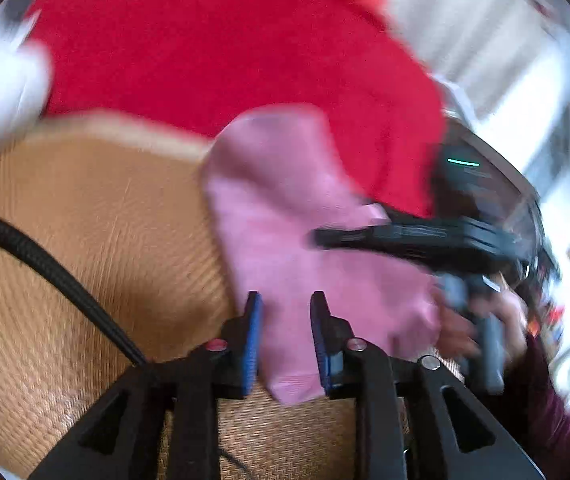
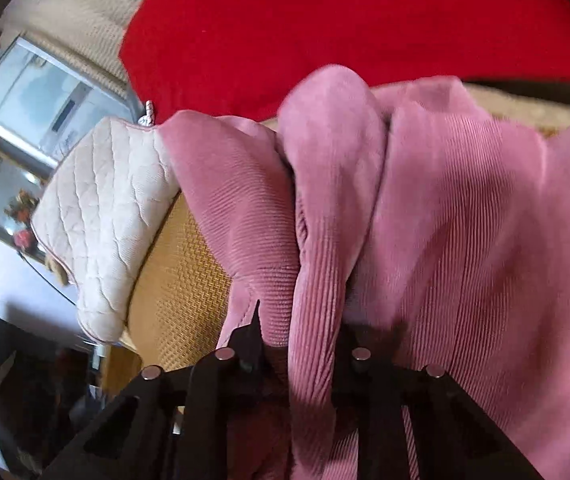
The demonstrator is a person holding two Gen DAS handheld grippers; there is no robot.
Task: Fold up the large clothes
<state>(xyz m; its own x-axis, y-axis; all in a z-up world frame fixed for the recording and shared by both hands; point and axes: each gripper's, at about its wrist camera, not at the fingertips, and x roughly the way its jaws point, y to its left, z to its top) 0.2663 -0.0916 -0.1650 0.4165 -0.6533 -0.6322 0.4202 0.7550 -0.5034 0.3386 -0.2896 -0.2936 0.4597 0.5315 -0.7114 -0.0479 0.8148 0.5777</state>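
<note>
A pink ribbed garment [image 1: 285,216] lies on a woven straw mat [image 1: 85,240], its narrow end passing between my left gripper's [image 1: 285,308] blue pads [image 1: 254,336]. The jaws stand apart with a gap on each side of the cloth. In the right wrist view the same garment [image 2: 465,220] is bunched in folds, and a thick fold runs down between the fingers of my right gripper [image 2: 305,320], which is shut on it. The right gripper also shows in the left wrist view [image 1: 349,236], over the garment's right edge.
A red blanket [image 1: 225,40] covers the far part of the bed. A quilted cream pillow [image 2: 101,216] lies at the mat's left edge in the right wrist view. A black cable [image 1: 45,264] crosses the mat. Furniture and a window stand beyond.
</note>
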